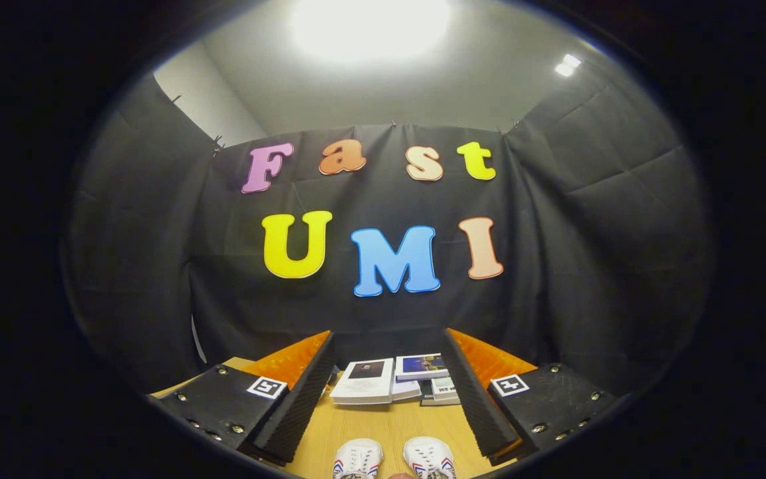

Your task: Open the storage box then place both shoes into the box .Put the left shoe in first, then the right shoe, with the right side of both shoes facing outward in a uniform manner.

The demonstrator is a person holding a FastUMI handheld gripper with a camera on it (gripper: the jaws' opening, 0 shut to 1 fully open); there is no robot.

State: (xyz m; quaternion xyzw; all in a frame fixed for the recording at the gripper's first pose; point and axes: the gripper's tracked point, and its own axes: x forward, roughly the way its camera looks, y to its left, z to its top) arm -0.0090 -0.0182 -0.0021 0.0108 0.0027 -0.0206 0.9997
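1. Looking out along the tool, I see the booth's black cloth wall (383,313) as the largest thing ahead, closing off the far side of the table and folding round on both flanks.
2. The light wooden tabletop (389,426) runs from under the fingers to the foot of that cloth; the bare strip between the shoes and the books is the open room I have.
3. The handheld two-finger gripper with black ribbed pads and orange backing (387,392) is spread wide, its fingers well apart and holding nothing; each black base plate carries a square marker.
4. A low stack of white-covered books (393,382) lies flat beyond the fingertips, between the two fingers, close to the base of the cloth. The stack's right-hand part is cut off by the right finger, and the covers are too small for me to make out.
5. A pair of white canvas lace-up shoes with red and blue side stripes (393,459) sits side by side on the table in the gap between the fingers, nearer to me than the books, toes pointing away. I see the toe caps and front lacing; the rest is cut off, so I cannot tell left from right.
6. I cannot make out the storage box from here.
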